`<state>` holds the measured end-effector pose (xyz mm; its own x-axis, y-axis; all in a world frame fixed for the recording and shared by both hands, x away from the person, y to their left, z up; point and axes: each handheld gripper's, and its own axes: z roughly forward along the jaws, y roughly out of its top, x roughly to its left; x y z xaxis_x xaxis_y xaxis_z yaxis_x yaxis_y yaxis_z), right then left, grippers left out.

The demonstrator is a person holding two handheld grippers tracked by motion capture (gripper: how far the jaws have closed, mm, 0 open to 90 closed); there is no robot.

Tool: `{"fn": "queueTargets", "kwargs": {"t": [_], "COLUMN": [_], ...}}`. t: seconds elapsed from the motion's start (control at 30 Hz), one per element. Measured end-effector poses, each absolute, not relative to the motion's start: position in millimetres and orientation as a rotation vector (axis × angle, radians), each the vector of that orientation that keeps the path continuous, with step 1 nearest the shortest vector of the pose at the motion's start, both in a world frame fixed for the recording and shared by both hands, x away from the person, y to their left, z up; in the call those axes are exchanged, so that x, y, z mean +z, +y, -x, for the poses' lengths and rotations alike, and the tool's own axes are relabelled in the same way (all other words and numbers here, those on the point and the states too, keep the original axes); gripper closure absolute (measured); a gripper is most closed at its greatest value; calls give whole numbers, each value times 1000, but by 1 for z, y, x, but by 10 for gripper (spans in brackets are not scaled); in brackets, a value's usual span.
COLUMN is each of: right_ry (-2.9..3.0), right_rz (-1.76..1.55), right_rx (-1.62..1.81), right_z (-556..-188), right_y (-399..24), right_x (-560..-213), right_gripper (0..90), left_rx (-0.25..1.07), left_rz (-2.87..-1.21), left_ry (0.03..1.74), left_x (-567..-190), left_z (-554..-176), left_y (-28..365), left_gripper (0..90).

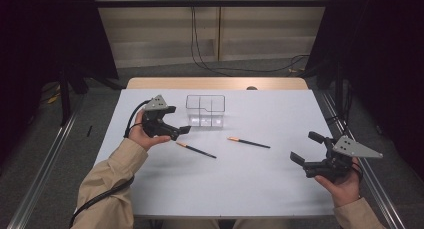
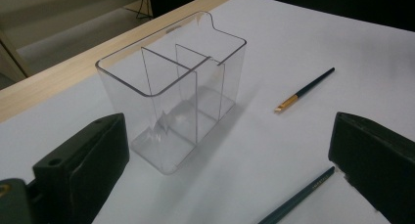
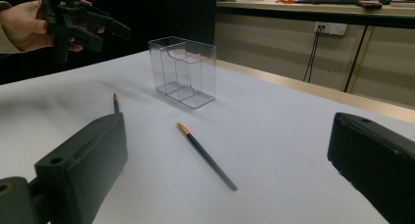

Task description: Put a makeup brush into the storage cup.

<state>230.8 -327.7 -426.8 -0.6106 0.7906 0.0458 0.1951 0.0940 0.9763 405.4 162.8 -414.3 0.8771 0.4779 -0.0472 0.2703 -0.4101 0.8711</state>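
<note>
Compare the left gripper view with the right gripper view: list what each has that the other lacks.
Left gripper view alone: the wooden table edge behind the clear organizer, seen from above.
Right gripper view alone: the left claw in a hand, wall sockets, a far desk.
Shared: the organizer, both pencils, the white tabletop.

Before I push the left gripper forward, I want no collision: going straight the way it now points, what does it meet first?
Probably the clear plastic organizer: it stands just ahead between the open jaws of the left gripper, slightly left of centre. Depth is unclear.
</note>
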Motion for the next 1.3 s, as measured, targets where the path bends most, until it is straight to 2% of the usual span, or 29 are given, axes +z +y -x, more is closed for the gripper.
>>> {"fn": "queueTargets", "kwargs": {"t": [0.47, 0.93, 1.3], "right_ry": [1879, 1882, 1883], "right_rz": [-963, -961, -961], "right_rx": [1546, 1550, 1553], "right_z": [-231, -231, -231], "right_y": [-327, -327, -328], "right_x": [-427, -427, -427], "right_gripper": [9, 9, 9], "left_rx": [162, 138, 120], "left_rz": [-2192, -2321, -2471], "left_ry": [559, 546, 471], "left_x": [-422, -420, -419], "left_z": [-411, -415, -417], "left_y": [156, 150, 135], "left_gripper": [14, 14, 16]}}
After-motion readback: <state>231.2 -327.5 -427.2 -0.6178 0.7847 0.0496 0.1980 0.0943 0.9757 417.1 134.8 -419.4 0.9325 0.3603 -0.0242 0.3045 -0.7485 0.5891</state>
